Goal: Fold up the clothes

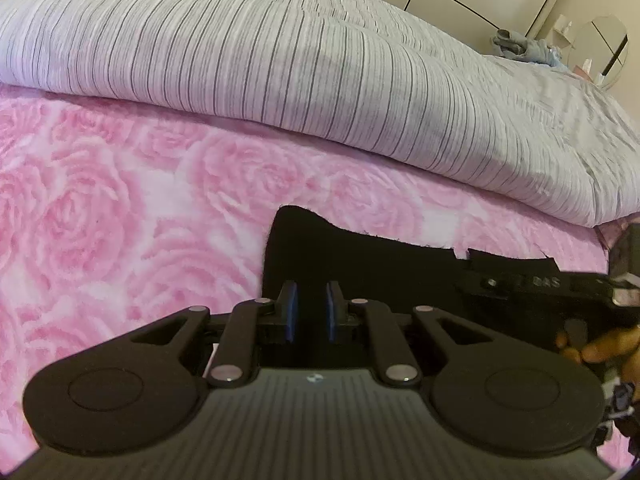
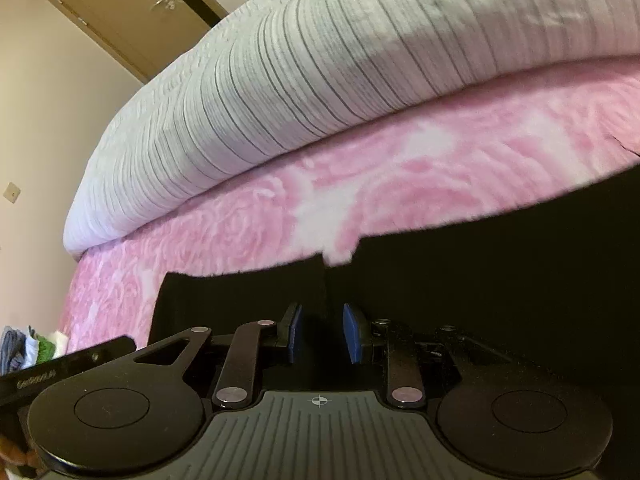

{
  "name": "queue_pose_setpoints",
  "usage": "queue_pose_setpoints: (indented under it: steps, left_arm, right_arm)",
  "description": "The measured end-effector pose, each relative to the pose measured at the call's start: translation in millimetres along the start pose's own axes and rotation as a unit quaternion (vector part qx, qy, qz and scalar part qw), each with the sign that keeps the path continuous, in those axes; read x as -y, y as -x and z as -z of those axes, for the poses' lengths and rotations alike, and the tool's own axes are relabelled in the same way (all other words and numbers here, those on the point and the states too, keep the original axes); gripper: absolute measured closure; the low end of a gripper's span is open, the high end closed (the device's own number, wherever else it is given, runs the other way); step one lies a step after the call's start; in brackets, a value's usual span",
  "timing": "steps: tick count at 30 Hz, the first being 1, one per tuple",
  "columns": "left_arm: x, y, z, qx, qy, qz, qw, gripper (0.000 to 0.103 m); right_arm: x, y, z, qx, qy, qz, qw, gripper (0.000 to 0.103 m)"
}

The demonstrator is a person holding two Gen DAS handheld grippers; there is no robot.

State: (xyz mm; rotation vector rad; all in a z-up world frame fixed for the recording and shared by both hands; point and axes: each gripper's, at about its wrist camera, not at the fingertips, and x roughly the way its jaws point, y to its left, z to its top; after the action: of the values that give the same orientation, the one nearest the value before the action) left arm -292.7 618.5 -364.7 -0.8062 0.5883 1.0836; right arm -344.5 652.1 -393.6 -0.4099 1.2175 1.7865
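A black garment lies flat on the pink rose-patterned blanket. My left gripper is low over the garment's left part, its blue-padded jaws open with a narrow gap and nothing between them. My right gripper is low over the same black garment, jaws open and empty. The right gripper's body also shows at the right edge of the left wrist view, with fingers of a hand under it.
A thick white duvet with thin dark stripes is bunched along the far side of the bed. A pile of clothes sits beyond it by a round mirror. Folded clothes lie at the left. A door stands behind.
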Motion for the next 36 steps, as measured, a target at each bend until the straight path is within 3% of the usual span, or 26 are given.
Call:
queue_pose_setpoints:
  steps: [2,4,10,14,17,20,24,32,36]
  left_arm:
    - [0.1,-1.0,1.6,-0.001,0.0,0.003,1.0,0.093]
    - [0.6,-1.7,3.2,-0.002,-0.001,0.005,1.0,0.093]
    - [0.8,-3.3,7.2,-0.003,-0.008,0.002,1.0,0.093]
    - [1.9,-4.2,13.7,-0.009,-0.014,-0.007,0.9998,0.093]
    - [3.9,4.5,18.8,-0.006,-0.025,-0.014,0.9996,0.093]
    - [8.8,16.6,27.1,-0.007,-0.039,-0.017,0.999,0.093]
    - [24.4,36.8,57.5,-0.021,-0.071,-0.017,0.9971,0.093]
    - [57.3,106.2,163.4,-0.055,-0.072,-0.017,0.9957,0.093]
    - [66.9,144.0,221.1,-0.079,-0.063,-0.033,0.9944,0.093]
  right_arm:
    - [-2.4,-6.6,-3.8,0.0,0.014,0.006,1.0,0.077]
    - [-5.9,-11.7,-6.9,0.002,0.031,0.014,0.999,0.103]
    - [-19.5,-12.0,-7.5,0.04,0.103,0.073,0.991,0.103]
    - [-22.4,-20.4,-4.6,0.031,0.116,0.097,0.988,0.103]
    - [-21.7,-1.7,-7.3,0.054,0.092,0.112,0.988,0.103]
    - [-16.1,32.8,1.5,0.054,0.086,0.122,0.987,0.095]
    - [-6.8,80.5,51.3,0.003,0.11,0.158,0.981,0.092]
    - [-8.0,196.2,204.2,-0.044,0.103,0.212,0.971,0.092]
    - [-19.2,223.2,280.1,-0.089,0.148,0.264,0.949,0.092]
